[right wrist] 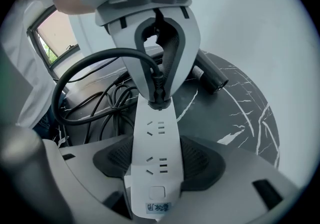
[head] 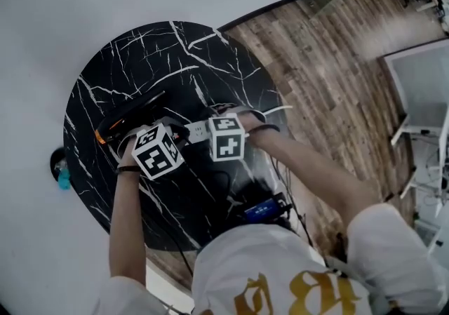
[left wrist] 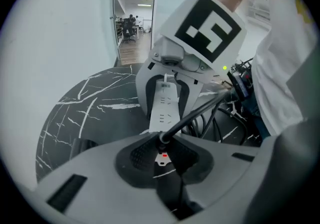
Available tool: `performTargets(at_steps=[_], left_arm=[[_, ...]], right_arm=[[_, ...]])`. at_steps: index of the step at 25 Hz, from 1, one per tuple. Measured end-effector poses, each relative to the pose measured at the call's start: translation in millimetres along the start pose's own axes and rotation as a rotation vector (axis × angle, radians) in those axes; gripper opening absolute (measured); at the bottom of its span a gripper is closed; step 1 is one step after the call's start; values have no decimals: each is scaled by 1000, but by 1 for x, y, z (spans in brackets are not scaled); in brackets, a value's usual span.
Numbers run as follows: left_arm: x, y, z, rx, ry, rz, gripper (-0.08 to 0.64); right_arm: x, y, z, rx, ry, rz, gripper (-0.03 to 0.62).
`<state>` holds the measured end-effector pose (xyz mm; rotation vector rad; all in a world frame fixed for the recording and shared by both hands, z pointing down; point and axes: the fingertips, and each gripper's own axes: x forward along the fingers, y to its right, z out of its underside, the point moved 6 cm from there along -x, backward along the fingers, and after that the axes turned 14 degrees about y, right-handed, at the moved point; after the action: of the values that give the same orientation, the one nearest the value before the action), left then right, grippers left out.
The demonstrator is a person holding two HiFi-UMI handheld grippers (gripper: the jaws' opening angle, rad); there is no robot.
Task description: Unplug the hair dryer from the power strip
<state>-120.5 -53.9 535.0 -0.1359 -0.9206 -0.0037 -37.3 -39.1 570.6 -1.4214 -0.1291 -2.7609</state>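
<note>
A white power strip (right wrist: 154,153) lies on the round black marble table (head: 140,54). My right gripper (right wrist: 155,168) is shut on its near end, pads pressing both long sides. At the far end a black plug (right wrist: 159,97) stands in the last socket, and its black cord (right wrist: 95,63) loops away to the left. My left gripper (left wrist: 162,150) is shut on that plug (left wrist: 162,140) from above. The two grippers face each other along the strip (left wrist: 165,103). The black hair dryer (head: 126,118) lies on the table just beyond the left gripper and also shows in the right gripper view (right wrist: 212,78).
A tangle of black cables (right wrist: 100,103) lies beside the strip near the person's body. A small blue-lit device (head: 265,208) sits at the table's near edge. Wooden floor (head: 330,61) and a white desk (head: 421,82) lie to the right, and a small blue object (head: 63,177) sits left of the table.
</note>
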Motion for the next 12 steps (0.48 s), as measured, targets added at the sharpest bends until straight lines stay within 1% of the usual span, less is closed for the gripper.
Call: performTargets(at_steps=[1, 2, 3, 4, 7, 8, 9, 10, 12], left_arm=[[1, 3, 0, 21, -19, -30, 52], [1, 4, 0, 26, -38, -49, 51], [1, 4, 0, 15, -52, -50, 51], [2, 2, 0, -7, -59, -30, 51], [0, -6, 0, -74, -60, 95, 55], [-1, -8, 0, -88, -57, 126, 57], [-2, -9, -1, -97, -48, 138, 60], [-2, -9, -2, -97, -40, 130, 60], [-2, -6, -3, -62, -41, 68, 56]], right_arm=[[0, 0, -1, 7, -8, -9, 268], [1, 1, -1, 10, -14, -15, 268], [1, 1, -2, 7, -17, -16, 268], [0, 1, -2, 0, -18, -14, 268], [2, -1, -2, -33, -20, -7, 267], [2, -2, -3, -37, -17, -7, 267], [3, -2, -2, -33, -13, -7, 267], [2, -2, -2, -24, -11, -7, 267], [1, 1, -1, 1, -18, -10, 268]])
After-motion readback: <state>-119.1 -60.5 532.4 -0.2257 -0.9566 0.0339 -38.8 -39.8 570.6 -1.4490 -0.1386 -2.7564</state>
